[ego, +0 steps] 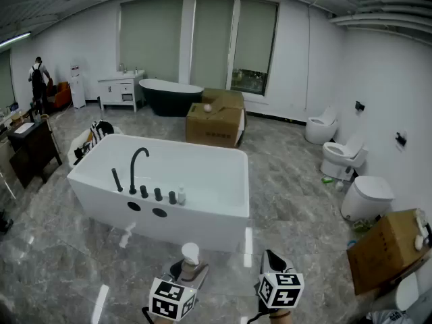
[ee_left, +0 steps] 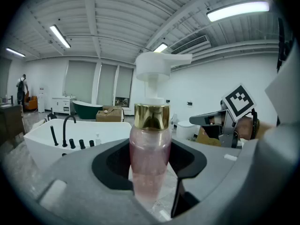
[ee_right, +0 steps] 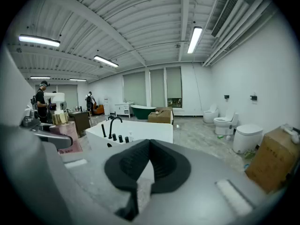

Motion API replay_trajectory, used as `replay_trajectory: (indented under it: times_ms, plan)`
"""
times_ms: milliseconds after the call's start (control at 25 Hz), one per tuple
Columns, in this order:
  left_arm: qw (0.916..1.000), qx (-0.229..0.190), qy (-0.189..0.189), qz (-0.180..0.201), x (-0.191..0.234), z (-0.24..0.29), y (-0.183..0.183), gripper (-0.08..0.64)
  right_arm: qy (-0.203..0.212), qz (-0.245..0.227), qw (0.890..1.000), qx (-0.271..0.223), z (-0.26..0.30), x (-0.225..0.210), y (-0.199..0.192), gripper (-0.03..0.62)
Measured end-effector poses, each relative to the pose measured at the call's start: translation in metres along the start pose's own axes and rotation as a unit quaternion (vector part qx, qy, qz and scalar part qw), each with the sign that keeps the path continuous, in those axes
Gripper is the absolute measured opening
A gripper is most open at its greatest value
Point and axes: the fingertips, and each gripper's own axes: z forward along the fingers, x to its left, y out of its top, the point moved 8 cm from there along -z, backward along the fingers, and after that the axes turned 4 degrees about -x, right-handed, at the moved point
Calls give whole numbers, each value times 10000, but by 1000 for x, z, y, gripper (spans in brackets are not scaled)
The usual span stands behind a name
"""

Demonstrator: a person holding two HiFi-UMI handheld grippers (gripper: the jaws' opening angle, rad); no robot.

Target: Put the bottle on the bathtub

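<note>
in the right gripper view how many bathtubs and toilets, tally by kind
bathtubs: 2, white and dark
toilets: 3
total: 5

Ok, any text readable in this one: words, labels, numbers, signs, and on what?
Nothing here reads clearly.
Dark print on the front of the box: too small to read.
Small red print low on the bottle: blurred, unreadable.
Squares on the marker cubes: patterns only, no words or numbers.
</note>
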Motion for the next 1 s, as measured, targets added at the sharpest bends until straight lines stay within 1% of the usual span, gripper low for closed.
replay_trajectory:
  times_ms: [200, 320, 400, 600, 760, 1000]
  plan:
    - [10000, -24, -9, -23, 8, -8, 0, 227, 17, 60, 10000, -10, -1, 10, 1, 2]
    - [10000, -34, -23, -21, 13, -13, -1, 227, 26, 321, 9995, -31, -2, 13, -2, 2]
    - [10000, -32, -26, -29, 16, -16, -2, 227, -67, 408, 9991, -61, -2, 15, -4, 2]
    - [9999, -8, 15, -105, 24, -18, -7, 227, -185, 310, 9993, -33, -4, 19, -6, 2]
    - [9998, 43, 27, -171, 31, -16, -11, 227, -272, 381, 9989, 17, -1, 17, -8, 2]
    - [9997, 42, 75, -237, 39, -4, -11, 226, -214, 376, 9990, 99, 15, 15, -8, 3]
